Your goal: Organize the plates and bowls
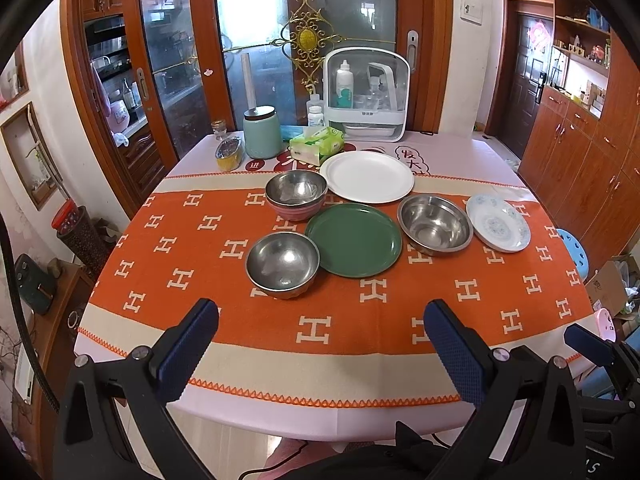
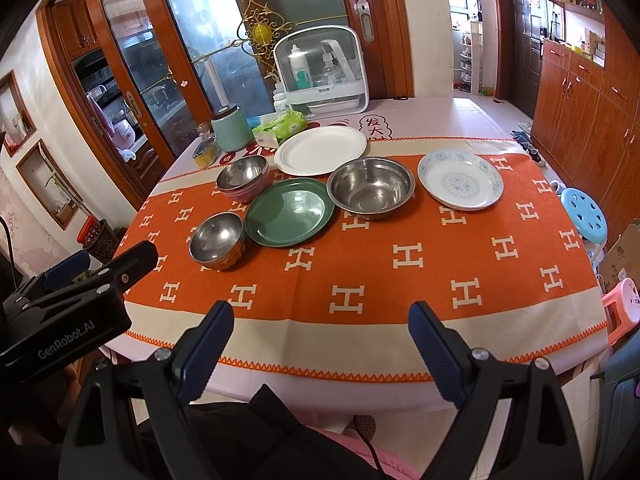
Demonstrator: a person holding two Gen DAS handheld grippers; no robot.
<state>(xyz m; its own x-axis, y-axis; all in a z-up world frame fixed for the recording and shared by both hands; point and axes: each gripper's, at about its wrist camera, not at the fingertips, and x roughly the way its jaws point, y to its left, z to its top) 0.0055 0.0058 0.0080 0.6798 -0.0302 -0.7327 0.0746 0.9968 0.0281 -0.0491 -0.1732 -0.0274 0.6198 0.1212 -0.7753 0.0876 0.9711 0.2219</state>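
two grippers are hovering over the near edge of a dining table [image 1: 480, 152], both with jaws standing wide apart and nothing between them. the left gripper [image 1: 320, 316] is filling the bottom of the left wrist view; the right gripper [image 2: 320, 316] is filling the bottom of the right wrist view.

on the orange cloth [image 1: 400, 300] patterned with pale h shapes, the dishes are sitting in a loose cluster at the centre of the frame. a small steel bowl [image 1: 282, 264] is sitting nearest, at centre left, just beside a green plate [image 1: 353, 240]. behind them a second steel bowl [image 1: 296, 190] is nesting in a pink bowl [image 1: 294, 213]. a white plate [image 1: 367, 177] is lying behind the green one, partly off the cloth's far edge. right of the green plate a wide steel bowl [image 1: 435, 224] is standing, with a blue-patterned white dish [image 1: 498, 222] just beside it.

toward the upper centre of the frame, a mint jar [image 1: 262, 132], a green tissue pack [image 1: 318, 144] and a white storage box [image 1: 367, 92] with bottles inside are lining the table's far side, in front of glass doors.
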